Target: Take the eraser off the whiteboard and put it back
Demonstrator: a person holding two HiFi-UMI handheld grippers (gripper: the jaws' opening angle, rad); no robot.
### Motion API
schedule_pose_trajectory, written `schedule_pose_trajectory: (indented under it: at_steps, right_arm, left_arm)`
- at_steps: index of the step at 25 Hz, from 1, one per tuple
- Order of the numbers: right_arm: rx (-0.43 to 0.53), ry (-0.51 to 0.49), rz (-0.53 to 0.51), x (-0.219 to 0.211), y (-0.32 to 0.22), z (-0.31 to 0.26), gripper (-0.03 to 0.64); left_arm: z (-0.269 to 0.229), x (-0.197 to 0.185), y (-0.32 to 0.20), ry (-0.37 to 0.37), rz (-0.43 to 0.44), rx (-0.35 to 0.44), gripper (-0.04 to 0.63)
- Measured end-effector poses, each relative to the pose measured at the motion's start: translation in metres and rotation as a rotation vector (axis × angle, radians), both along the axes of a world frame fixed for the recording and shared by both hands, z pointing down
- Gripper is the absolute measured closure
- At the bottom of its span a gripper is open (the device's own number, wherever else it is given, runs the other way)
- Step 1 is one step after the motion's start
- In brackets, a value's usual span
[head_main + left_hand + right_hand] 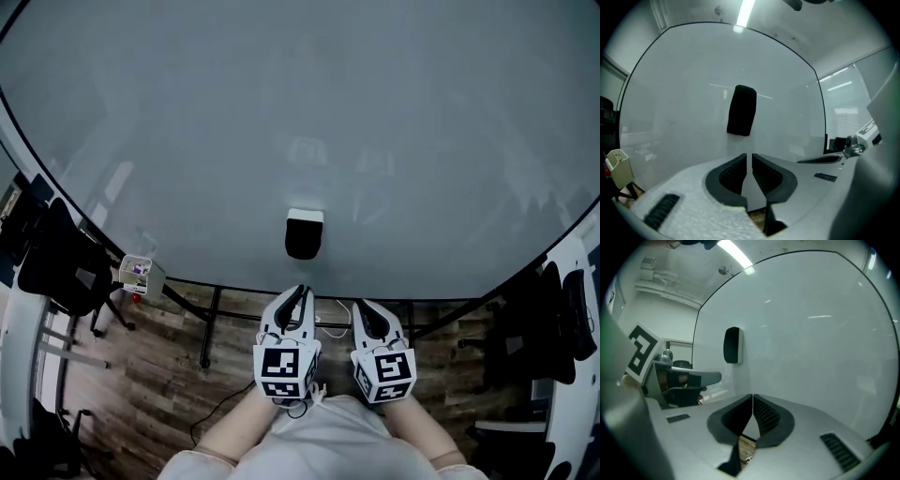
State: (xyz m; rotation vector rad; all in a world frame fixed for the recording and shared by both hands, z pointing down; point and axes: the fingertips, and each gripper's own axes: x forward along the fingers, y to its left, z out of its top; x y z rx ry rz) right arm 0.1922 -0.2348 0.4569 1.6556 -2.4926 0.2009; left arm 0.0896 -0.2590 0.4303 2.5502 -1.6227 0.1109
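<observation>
Wood-plank flooring (169, 366) with a brownish, streaky grain sits right under the person, and a thin black cable (225, 398) snakes across it. Closest in, both claws are side by side in front of the person. They're pale matte plastic shells, each with a cube of black-and-white square markers on the back.

The left claw (752, 157) is pinched closed, its ribbed dark rubber pads meeting at the tips with nothing between them. Same deal for the right claw (753, 397): tips together and gripping nothing, with just a small triangular gap lower down where the pads curve apart.

Just past them are the thin black metal stand legs (208, 328). Then comes the whiteboard (281, 112), a big smooth glossy pale-grey sheet with a thin dark rim, catching ceiling-light reflections.

The eraser (304, 234) is stuck on it low down near the middle. It's a rounded rectangular block, black with a pale strip along one edge, straight ahead of the claws and clear of both. By the board's lower left corner there's a little cream box (141, 272), with a black office chair (61, 258) beside it.
</observation>
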Motion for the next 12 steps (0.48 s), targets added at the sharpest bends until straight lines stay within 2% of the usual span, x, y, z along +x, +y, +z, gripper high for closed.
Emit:
schedule_pose_trajectory:
  at_steps: [3, 6, 12]
  right_arm:
    - [0.004, 0.015, -0.037, 0.002, -0.001, -0.001, 0.589]
    - [0.003, 0.017, -0.057, 0.004, 0.0, -0.001, 0.589]
    - [-0.013, 0.015, -0.07, 0.003, 0.001, 0.006, 0.589]
  left_arm:
    - [-0.021, 0.001, -0.005, 0.045, -0.027, 0.046, 0.56]
    - [-0.038, 0.001, -0.013, 0.05, -0.048, 0.072, 0.427]
    - [-0.05, -0.001, -0.032, 0.035, -0.088, 0.046, 0.309]
